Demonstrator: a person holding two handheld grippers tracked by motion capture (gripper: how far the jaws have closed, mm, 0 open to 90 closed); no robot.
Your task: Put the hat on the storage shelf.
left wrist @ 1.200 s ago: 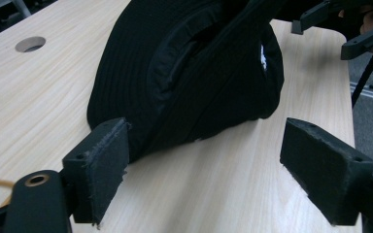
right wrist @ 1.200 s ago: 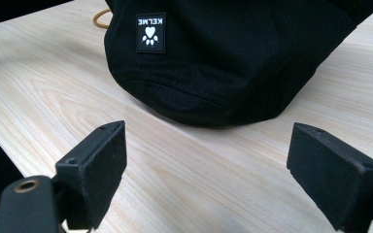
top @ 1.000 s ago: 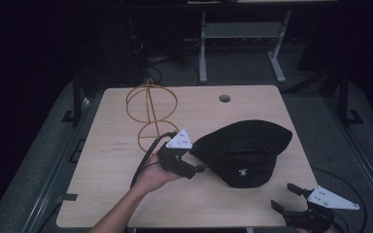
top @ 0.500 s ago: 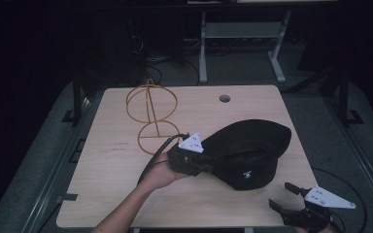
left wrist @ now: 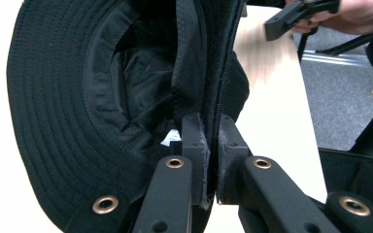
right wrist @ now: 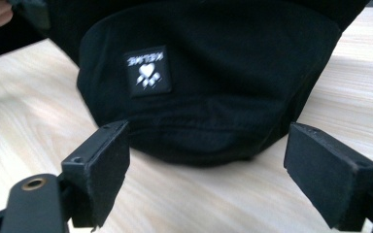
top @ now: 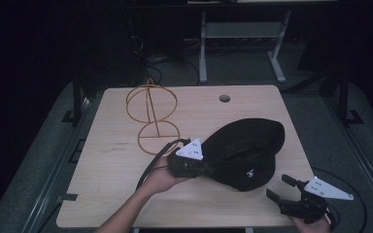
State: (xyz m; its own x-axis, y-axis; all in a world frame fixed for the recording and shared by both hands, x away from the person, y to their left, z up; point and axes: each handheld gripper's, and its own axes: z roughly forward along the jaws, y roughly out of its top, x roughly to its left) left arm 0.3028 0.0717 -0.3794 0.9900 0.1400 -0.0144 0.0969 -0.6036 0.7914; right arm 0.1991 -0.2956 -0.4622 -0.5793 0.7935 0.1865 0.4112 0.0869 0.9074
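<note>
Left gripper (left wrist: 212, 160) pinching black hat (top: 245, 150) brim; right gripper (right wrist: 206, 170) spread wide, near hat crown.

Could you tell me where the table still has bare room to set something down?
Free: the far right corner beyond the black hat, past the round hole, and the near left stretch below the wire stand. Crowded: the middle, where the left gripper grips the hat's brim, and the near right by the right gripper.

Counted: one black hat (top: 245, 153), one wire stand (top: 153, 116), one table (top: 111, 194), two grippers: left gripper (top: 209, 168), right gripper (top: 280, 188).
</note>
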